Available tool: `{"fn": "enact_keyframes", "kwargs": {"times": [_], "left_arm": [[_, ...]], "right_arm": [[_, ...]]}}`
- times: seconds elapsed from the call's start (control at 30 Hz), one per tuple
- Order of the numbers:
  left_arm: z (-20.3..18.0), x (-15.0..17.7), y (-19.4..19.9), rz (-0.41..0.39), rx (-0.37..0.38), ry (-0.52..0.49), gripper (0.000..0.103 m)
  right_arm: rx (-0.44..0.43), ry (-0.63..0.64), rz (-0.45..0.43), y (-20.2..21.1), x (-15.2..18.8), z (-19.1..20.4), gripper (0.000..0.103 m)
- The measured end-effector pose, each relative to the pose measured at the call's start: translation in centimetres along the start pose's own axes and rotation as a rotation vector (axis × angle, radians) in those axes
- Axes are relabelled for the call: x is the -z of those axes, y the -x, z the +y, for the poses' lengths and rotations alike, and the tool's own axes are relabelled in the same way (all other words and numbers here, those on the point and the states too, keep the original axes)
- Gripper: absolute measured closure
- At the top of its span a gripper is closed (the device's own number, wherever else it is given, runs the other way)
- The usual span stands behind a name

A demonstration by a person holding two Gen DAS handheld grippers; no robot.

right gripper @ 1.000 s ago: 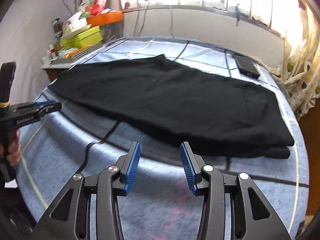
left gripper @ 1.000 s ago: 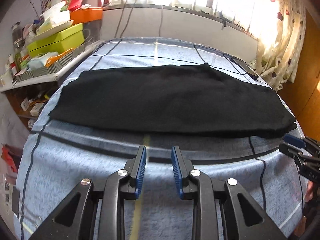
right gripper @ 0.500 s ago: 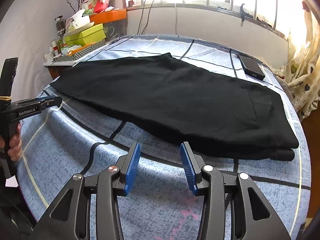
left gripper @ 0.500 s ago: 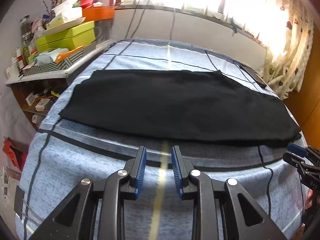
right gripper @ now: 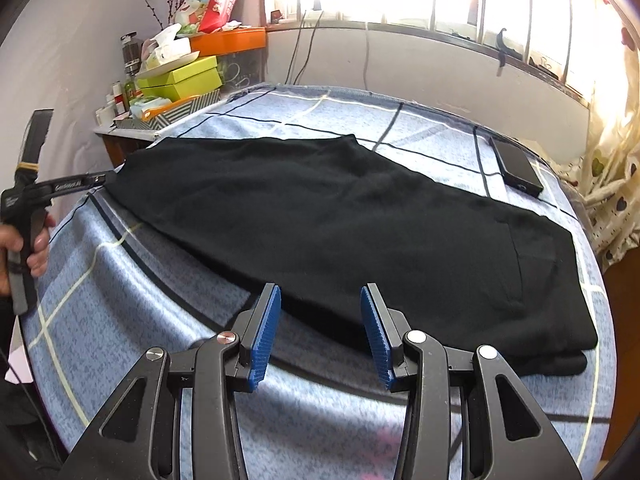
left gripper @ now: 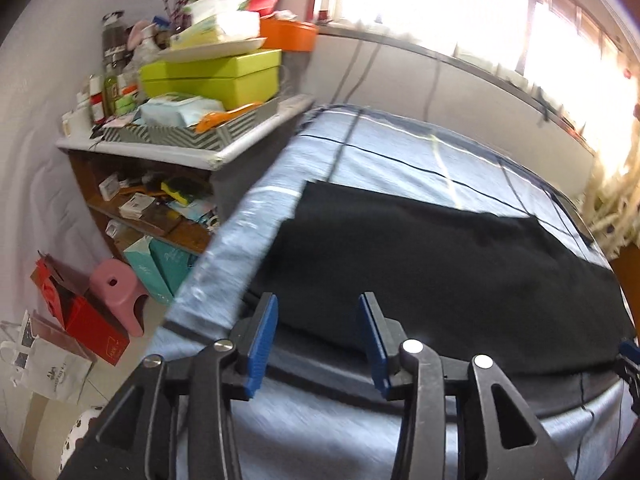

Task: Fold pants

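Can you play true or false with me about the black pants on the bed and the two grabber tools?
1. The black pants lie flat on the blue checked bed. True.
2. The right tool is pinching the pants. False: its blue pads are spread apart with nothing between them.
3. The left tool is open. True.
4. A dark phone-like thing lies on top of the pants. False: it lies on the bed beside them, apart.
5. A lime green box sits on the shelf next to the bed. True.
6. The pants are red. False: they are black.
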State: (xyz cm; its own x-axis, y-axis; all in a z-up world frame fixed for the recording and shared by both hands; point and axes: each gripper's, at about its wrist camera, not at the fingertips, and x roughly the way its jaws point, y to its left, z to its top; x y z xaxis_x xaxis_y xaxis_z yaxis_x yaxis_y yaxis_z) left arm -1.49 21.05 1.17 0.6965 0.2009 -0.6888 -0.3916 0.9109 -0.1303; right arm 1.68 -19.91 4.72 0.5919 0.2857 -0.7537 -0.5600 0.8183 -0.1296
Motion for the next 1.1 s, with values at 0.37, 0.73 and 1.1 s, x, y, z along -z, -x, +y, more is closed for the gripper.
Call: {"fn": "enact_keyframes", "kwargs": {"times": [0.37,0.73,1.1], "left_arm": [[2.4,-1.5,-3.3,0.071,0.016,0.055,0.054],[1.1,-1.4,-3.1,0.074,0.017,0.006,0.088],[0.2,-3.3,0.7,0.001,0.191,0.055,0.097]], "right_arm": [[-0.013,0.015,0.017,-1.5,-1.0,0.6,0.06],[-0.032,0.019,0.015,-1.6,-1.1,1.0,0.06],[-0.031,-0.037,-0.01,-0.8,-0.9,-0.7,0.06]]}}
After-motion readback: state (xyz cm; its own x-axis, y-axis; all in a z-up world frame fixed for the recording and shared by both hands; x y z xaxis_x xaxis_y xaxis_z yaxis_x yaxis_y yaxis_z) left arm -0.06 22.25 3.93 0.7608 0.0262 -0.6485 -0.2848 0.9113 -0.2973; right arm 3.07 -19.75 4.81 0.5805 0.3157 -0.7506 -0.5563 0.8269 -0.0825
